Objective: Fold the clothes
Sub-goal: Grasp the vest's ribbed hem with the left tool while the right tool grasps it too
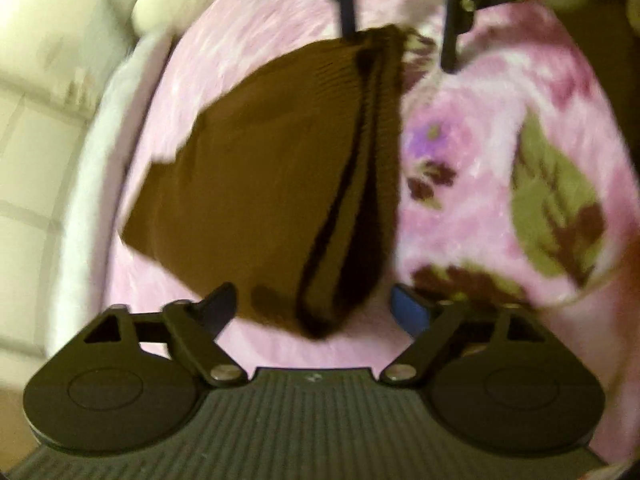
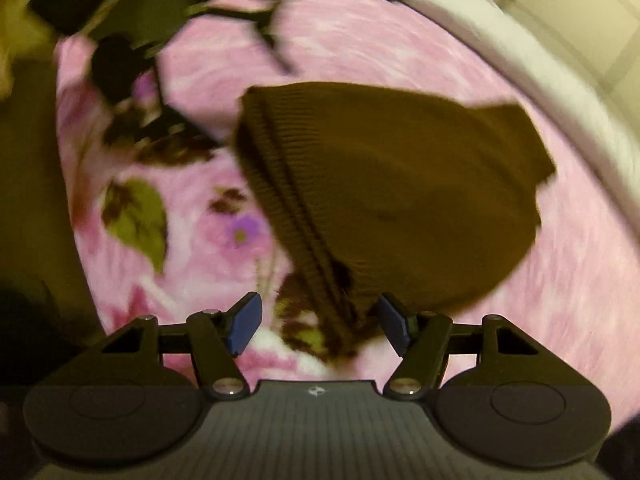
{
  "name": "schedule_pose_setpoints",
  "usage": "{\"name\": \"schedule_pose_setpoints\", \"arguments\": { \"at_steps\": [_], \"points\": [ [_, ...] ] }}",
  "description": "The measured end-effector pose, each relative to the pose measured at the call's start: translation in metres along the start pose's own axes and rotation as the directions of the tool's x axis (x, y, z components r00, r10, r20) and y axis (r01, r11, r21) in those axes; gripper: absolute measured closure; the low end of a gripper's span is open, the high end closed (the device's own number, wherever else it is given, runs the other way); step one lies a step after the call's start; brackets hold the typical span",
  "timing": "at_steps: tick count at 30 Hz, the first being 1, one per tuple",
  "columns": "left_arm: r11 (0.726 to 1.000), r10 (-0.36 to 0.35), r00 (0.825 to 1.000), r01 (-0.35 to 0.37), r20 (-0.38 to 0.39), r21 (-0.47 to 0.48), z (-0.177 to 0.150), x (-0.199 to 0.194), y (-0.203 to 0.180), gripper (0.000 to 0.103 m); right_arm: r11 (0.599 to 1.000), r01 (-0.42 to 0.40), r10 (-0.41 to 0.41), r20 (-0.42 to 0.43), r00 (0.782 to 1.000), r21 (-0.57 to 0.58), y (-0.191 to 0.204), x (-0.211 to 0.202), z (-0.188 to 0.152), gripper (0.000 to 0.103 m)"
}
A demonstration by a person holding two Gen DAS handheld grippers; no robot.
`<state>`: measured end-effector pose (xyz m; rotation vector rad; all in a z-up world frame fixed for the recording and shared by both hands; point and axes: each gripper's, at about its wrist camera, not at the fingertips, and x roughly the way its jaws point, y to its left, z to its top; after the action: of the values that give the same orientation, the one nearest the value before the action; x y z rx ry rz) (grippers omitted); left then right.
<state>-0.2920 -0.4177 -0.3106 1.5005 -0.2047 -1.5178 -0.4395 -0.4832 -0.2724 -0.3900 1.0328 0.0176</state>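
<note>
A brown ribbed knit garment (image 1: 272,184) lies folded on a pink floral blanket (image 1: 500,152), its layered edges running along one side. My left gripper (image 1: 316,308) is open, its jaws spread wide just at the garment's near corner, holding nothing. In the right wrist view the same garment (image 2: 400,184) lies ahead, and my right gripper (image 2: 320,320) is open with its blue pads (image 2: 244,324) either side of the garment's near corner. The right gripper's fingers (image 1: 452,32) show at the top of the left view, by the garment's far end. Both views are motion-blurred.
The blanket has a white border (image 2: 500,40) along the bed's edge, beyond which lies pale tiled floor (image 1: 36,128). A cream pillow (image 1: 168,4) sits at the far end. The other gripper and the arm holding it show as a dark blur (image 2: 132,20) at the top left.
</note>
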Motion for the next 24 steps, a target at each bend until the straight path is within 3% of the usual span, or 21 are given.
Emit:
{"name": "schedule_pose_setpoints", "arguments": {
  "at_steps": [3,7,10,12,14,16,18,20,24],
  "points": [
    [0.998,0.012,0.999,-0.015,0.041,0.066,-0.003,0.006,0.003,0.011,0.993,0.042,-0.041,0.013,0.999,-0.110,0.011,0.011,0.004,0.037],
    [0.997,0.047,0.998,-0.050,0.041,0.065,-0.012,0.020,0.017,0.039,0.969,0.115,-0.104,0.059,0.993,-0.217,0.012,0.022,0.004,0.041],
    [0.991,0.056,0.996,-0.065,0.074,0.114,-0.018,0.023,0.018,0.041,0.947,0.186,-0.175,0.066,0.982,-0.262,0.006,0.028,0.000,0.044],
    [0.991,0.049,0.995,-0.059,0.084,0.120,-0.016,0.028,0.021,0.048,0.930,0.220,-0.208,0.073,0.975,-0.295,0.003,0.032,-0.002,0.044],
    [0.995,0.033,0.997,-0.039,0.071,0.089,-0.015,0.035,0.028,0.072,0.906,0.247,-0.228,0.095,0.969,-0.343,0.006,0.038,-0.003,0.044],
    [0.999,0.021,0.997,-0.024,0.070,0.043,-0.014,0.039,0.035,0.079,0.889,0.264,-0.239,0.112,0.965,-0.374,0.008,0.043,-0.003,0.047],
    [1.000,-0.003,0.998,0.004,0.068,-0.002,-0.012,0.036,0.041,0.084,0.883,0.276,-0.253,0.110,0.961,-0.380,0.005,0.047,-0.002,0.068],
    [0.999,-0.027,0.997,0.029,0.077,-0.034,-0.013,0.028,0.045,0.087,0.903,0.257,-0.249,0.069,0.966,-0.343,-0.004,0.050,0.000,0.082],
    [0.996,-0.065,0.994,0.070,0.089,-0.055,-0.014,0.007,0.048,0.089,0.943,0.194,-0.193,0.033,0.981,-0.269,-0.020,0.040,0.008,0.087]
  ]
}}
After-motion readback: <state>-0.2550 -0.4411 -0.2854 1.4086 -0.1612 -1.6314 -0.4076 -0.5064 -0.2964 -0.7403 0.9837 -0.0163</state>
